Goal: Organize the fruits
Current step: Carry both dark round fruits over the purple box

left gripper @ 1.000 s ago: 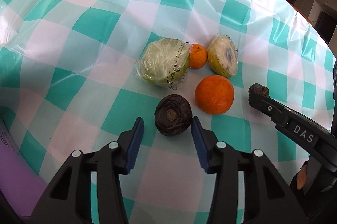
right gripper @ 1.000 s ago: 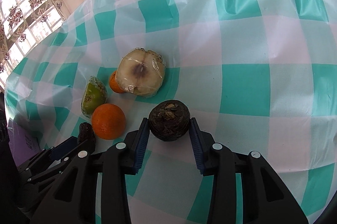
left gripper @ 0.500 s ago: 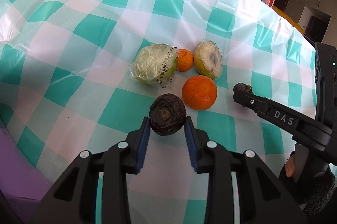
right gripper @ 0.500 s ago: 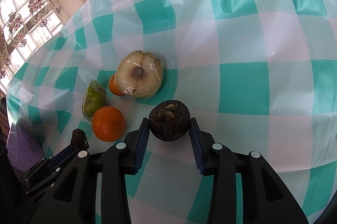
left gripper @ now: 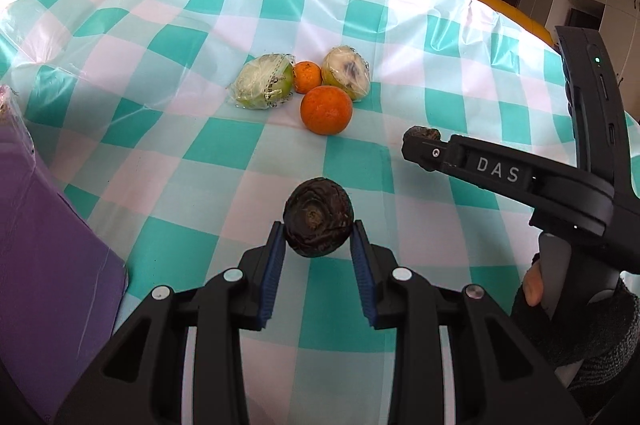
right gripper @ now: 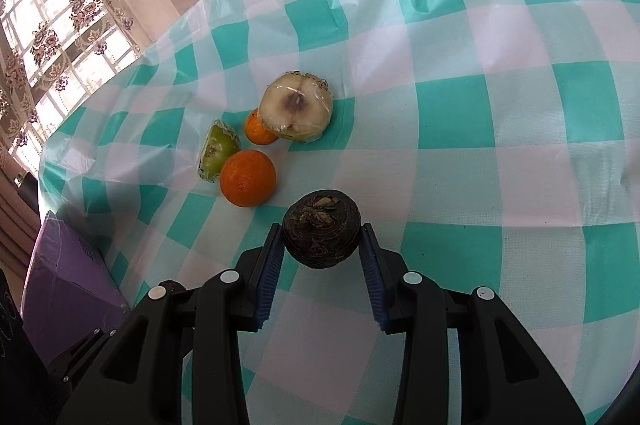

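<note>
My left gripper (left gripper: 318, 249) is shut on a dark, wrinkled round fruit (left gripper: 318, 217), held above the teal-and-white checked tablecloth (left gripper: 224, 153). My right gripper (right gripper: 322, 245) is shut on a second dark round fruit (right gripper: 322, 235); in the left wrist view that gripper (left gripper: 420, 145) reaches in from the right with its fruit's top (left gripper: 426, 133) showing. Farther back lies a cluster: a large orange (left gripper: 326, 109), a small orange (left gripper: 307, 77) and two plastic-wrapped green fruit halves (left gripper: 264, 87) (left gripper: 346, 73). The right wrist view shows the same large orange (right gripper: 248, 183) and wrapped half (right gripper: 296, 111).
A purple box (left gripper: 44, 245) stands at the table's left edge, also visible low left in the right wrist view (right gripper: 68, 301). A gloved hand (left gripper: 576, 321) grips the right tool. A wall and a curtained window (right gripper: 52, 25) lie beyond the table's far edge.
The left gripper closed on the dark fruit, lifted it off the cloth and drew back from the cluster. The right gripper, still holding its fruit, also pulled back a little.
</note>
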The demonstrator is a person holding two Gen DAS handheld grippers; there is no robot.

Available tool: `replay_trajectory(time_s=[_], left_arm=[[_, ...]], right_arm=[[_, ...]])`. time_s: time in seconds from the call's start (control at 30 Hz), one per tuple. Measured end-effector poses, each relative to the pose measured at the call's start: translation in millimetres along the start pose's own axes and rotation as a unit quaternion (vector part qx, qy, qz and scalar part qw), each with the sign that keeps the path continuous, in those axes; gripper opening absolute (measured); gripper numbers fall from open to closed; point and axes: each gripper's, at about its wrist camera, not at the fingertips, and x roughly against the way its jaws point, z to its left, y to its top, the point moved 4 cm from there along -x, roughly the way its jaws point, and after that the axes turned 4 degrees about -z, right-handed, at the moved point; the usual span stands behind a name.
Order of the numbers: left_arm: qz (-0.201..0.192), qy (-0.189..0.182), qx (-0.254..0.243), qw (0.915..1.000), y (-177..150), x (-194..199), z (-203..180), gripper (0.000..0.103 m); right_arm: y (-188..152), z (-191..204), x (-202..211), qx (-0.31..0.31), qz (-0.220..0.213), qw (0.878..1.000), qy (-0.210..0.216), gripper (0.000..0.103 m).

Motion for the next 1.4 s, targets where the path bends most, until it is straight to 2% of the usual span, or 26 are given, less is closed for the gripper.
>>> replay_trajectory(time_s=[0.2, 0.43, 0.83, 0.93, 1.03, 1.23, 1.4], left_arm=[[0.004, -0.008, -0.001, 1.0000, -25, 26, 2, 0.034], [0.011, -0.011, 0.001, 0.9999, -52, 53, 9, 0.034], [-0.014, -0.009, -0.010, 0.9998, -79, 93, 11, 0.034], [-0.037, -0.001, -0.003, 0.9993, -79, 104, 15, 0.034], [-0.070, 0.012, -0.025, 0.9972, -79, 122, 9, 0.034], [-0.148, 0.041, -0.058, 0.9864, -66, 168, 3, 0.034], [-0.196, 0.076, -0.036, 0.9770, -56, 208, 23, 0.034]], right_arm=[[-25, -4, 22, -0.016, 0.006, 1.000, -0.011, 0.038], [-58, 1, 57, -0.008, -0.006, 1.000, -0.028, 0.038], [-106, 18, 98, 0.022, -0.003, 0.999, -0.035, 0.038], [-113, 22, 106, 0.025, -0.009, 0.999, -0.033, 0.038], [-115, 26, 116, 0.027, -0.029, 0.999, -0.027, 0.038], [-107, 44, 132, 0.025, -0.067, 0.997, -0.001, 0.038], [-99, 77, 146, 0.045, -0.095, 0.994, 0.032, 0.038]])
